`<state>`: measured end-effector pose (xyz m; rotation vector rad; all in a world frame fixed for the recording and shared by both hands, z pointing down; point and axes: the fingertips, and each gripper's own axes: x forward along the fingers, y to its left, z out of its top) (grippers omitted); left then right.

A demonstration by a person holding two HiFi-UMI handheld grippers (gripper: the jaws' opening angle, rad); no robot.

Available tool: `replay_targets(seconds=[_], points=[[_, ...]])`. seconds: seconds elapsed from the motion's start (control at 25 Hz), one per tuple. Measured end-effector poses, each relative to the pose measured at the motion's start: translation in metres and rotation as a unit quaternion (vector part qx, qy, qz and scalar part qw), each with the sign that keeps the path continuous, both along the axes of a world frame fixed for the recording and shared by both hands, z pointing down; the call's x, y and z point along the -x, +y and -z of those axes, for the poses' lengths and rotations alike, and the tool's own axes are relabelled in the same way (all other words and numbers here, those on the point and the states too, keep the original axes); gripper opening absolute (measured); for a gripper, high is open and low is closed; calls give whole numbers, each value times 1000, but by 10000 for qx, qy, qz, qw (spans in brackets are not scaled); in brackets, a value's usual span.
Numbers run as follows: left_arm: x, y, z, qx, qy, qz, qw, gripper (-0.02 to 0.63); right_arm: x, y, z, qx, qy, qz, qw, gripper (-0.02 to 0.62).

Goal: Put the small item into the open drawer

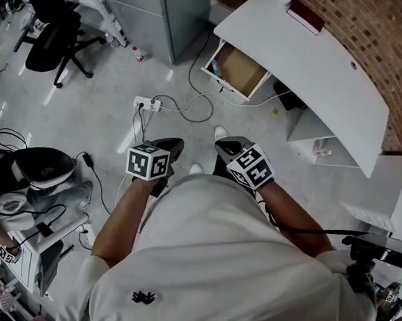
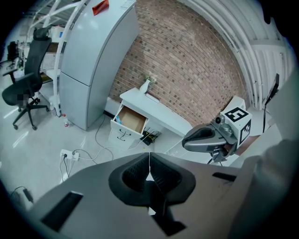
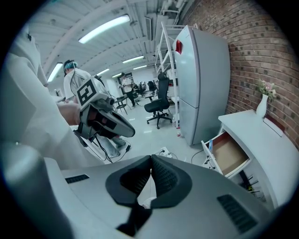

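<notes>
desk point(image 1: 314, 68) white | drawer point(image 1: 238, 70) brown inside | wall point(image 1: 379, 39) red-brown brick | chair point(image 1: 54, 39) black | refrigerator point(image 1: 179, 14) grey

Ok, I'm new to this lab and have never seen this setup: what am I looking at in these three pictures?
No robot here: a person holds a hand-held claw tool in each hand. The head view comes from a camera on the person's head, looking down at the left claw and right claw; the patterned cubes belong to the tools. The other two pictures come from cameras riding on each claw, looking along its jaws. Ahead stands a white desk against a brick wall, its drawer pulled open. A power strip lies on the floor. Both claws are closed, and I can't make out any item pinched in them.
</notes>
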<state>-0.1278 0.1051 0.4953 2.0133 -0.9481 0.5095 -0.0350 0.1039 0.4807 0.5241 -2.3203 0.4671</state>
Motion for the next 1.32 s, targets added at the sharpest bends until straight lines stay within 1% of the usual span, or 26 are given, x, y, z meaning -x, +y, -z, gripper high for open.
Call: replay_targets(seconds=[0.12,0.24,0.44,0.68,0.92,1.08,1.32], points=[[8,12,-1,-5,9,45,10000,26,7,11,1,-45,6,45,10000,29],[8,14,-3,16,-4,82,10000,26,6,10,0,-59,10,75,10000,29],[-4,13,-9,21,-30,101,9999,26,-6,10,-7,-70,15,114,9999,29],[-14,-5,-6,35,-35,-12,10000,26,-10,-5,-5,-15,-15,68,10000,29],[-23,-14,-2,24,-24,-104,9999,26,-15,-10,-6,-25,-20,20,10000,29],[-27,-22,-3,40,-23,-238,9997,27,-16,-17,1,-75,-14,-54,10000,29],[-33,-42,9,-99,-100,-462,9988,26,-23,-22,9,-87,43,-224,9997,29]])
